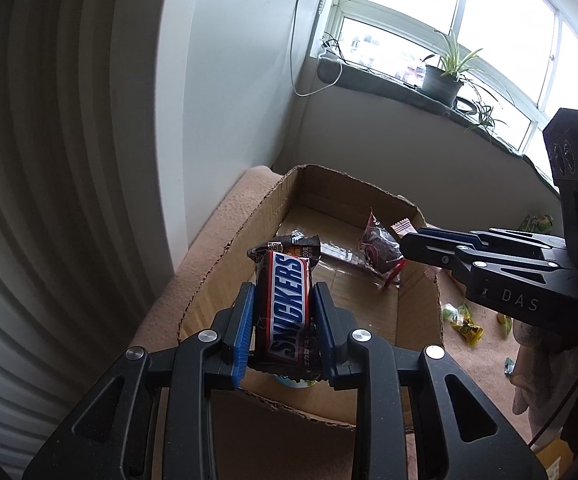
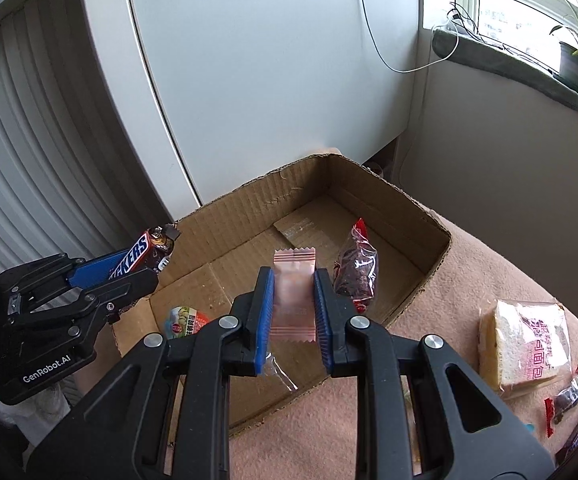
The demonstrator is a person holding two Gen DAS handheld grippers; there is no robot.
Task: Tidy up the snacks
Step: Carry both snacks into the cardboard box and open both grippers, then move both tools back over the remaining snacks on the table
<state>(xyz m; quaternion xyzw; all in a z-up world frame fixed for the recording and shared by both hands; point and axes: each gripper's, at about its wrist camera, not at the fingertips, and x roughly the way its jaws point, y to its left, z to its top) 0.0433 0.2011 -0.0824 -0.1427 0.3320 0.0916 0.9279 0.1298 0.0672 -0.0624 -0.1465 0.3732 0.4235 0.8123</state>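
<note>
My left gripper [image 1: 284,328] is shut on a Snickers bar [image 1: 287,312] and holds it above the near left edge of an open cardboard box [image 1: 225,256]. It also shows in the right wrist view [image 2: 151,260] with the Snickers bar [image 2: 137,256]. My right gripper [image 2: 293,312] is shut on a pink sachet [image 2: 293,296] above the box [image 2: 393,204]. Its fingers [image 1: 429,240] reach over the box's right wall in the left wrist view. A dark red snack bag [image 2: 357,268] and a round jelly cup [image 2: 185,320] lie in the box.
A wrapped bread slice [image 2: 525,344] and small candies [image 2: 569,396] lie on the beige cloth [image 2: 469,272] right of the box. Green and yellow sweets [image 1: 463,320] lie there too. A white cabinet [image 2: 249,80] stands behind the box. A potted plant [image 1: 443,76] sits on the windowsill.
</note>
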